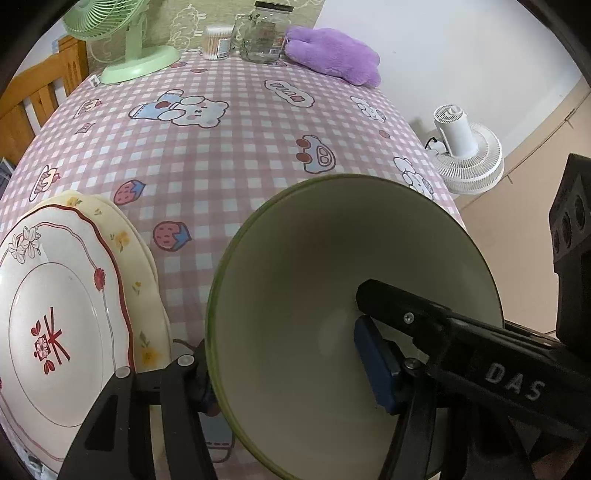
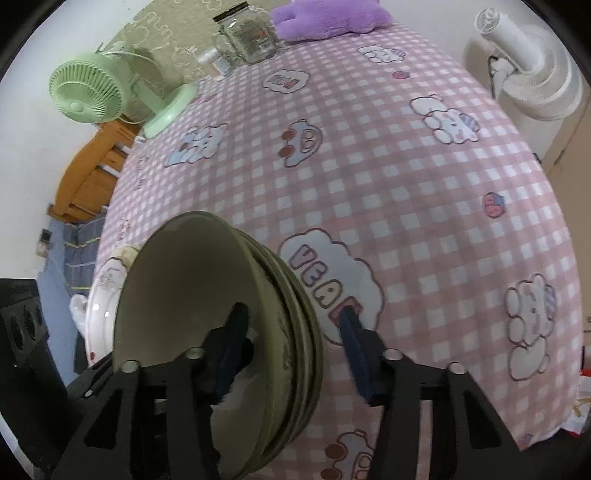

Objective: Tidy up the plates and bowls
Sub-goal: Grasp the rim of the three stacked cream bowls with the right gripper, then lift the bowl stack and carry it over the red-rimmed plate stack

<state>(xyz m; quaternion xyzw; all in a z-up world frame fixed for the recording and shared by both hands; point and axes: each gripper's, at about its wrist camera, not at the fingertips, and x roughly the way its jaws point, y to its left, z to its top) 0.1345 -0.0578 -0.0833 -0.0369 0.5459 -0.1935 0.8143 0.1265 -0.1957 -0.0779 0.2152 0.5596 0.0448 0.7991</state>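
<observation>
A stack of cream bowls with green rims (image 2: 177, 266) stands on the pink checked tablecloth; the left wrist view looks into the top bowl (image 1: 332, 251). My left gripper (image 1: 288, 354) straddles its near rim: the blue pad (image 1: 373, 365) is inside, clear of the wall, and the other finger is outside, partly hidden. My right gripper (image 2: 293, 314) straddles the opposite rim, one pad (image 2: 232, 350) inside the top bowl and the other pad (image 2: 351, 347) outside with cloth showing in the gap. A stack of flowered plates (image 1: 55, 314) lies just left of the bowls, and its edge (image 2: 99, 306) shows in the right wrist view.
At the table's far end stand a green fan (image 1: 125, 48), a glass jar (image 1: 264, 33), a cotton swab tub (image 1: 216, 42) and a purple plush (image 1: 332, 55). A white fan (image 1: 469, 155) stands on the floor beyond the right edge. A wooden chair (image 1: 33, 96) is at the left.
</observation>
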